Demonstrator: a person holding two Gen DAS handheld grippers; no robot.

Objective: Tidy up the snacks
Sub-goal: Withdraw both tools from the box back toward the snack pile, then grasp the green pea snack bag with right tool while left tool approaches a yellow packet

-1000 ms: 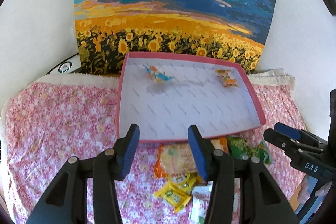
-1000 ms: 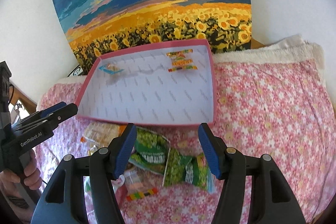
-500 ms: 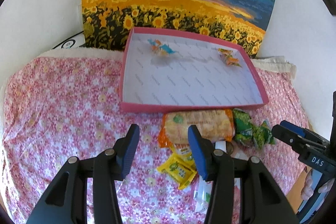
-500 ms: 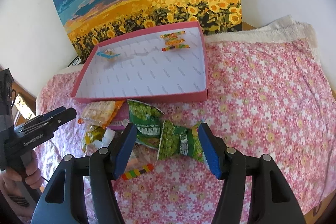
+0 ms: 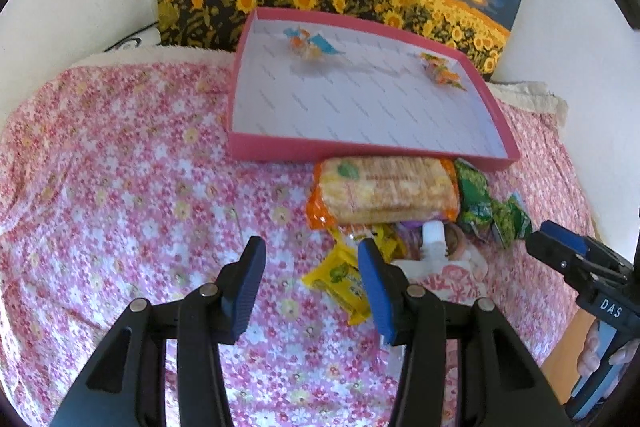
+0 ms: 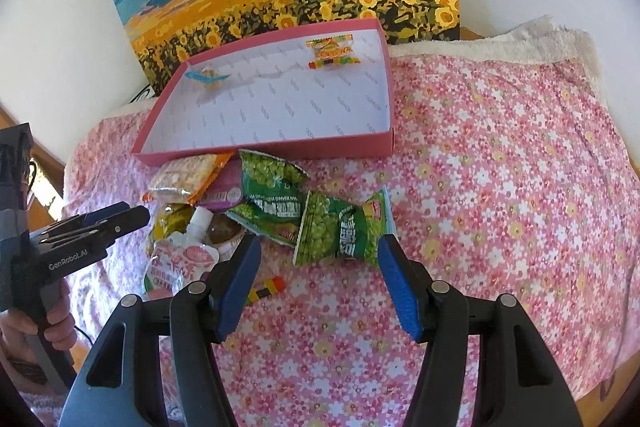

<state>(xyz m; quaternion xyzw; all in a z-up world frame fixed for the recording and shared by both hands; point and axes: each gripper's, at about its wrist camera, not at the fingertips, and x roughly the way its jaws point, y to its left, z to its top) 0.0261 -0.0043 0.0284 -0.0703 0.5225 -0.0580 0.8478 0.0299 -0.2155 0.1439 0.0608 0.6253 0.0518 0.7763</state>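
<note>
The green snack bags [image 6: 336,227] lie crumpled in the loose pile just in front of the pink tray [image 6: 384,143], on the flowered cloth [image 6: 500,187]. They look light, puffy and crinkly, with slick foil that would likely slide if squeezed at the belly; a flat crimped end seam seems the safest place to pinch. Beside them, against the tray's near wall, the orange cracker pack [image 5: 384,191] looks stiffer and brittle inside, so a gentle hold across its short side would suit. The yellow sachets [image 5: 340,279] and the soft white spouted pouch [image 6: 184,259] lie at the pile's near edge, further from the tray. A few small candies already sit in the tray's far corners.

The right gripper [image 6: 320,267] hangs just over the nearest green bag, fingers spread and pinching nothing. The left gripper [image 5: 310,275] is also spread and empty, near the yellow sachets.
</note>
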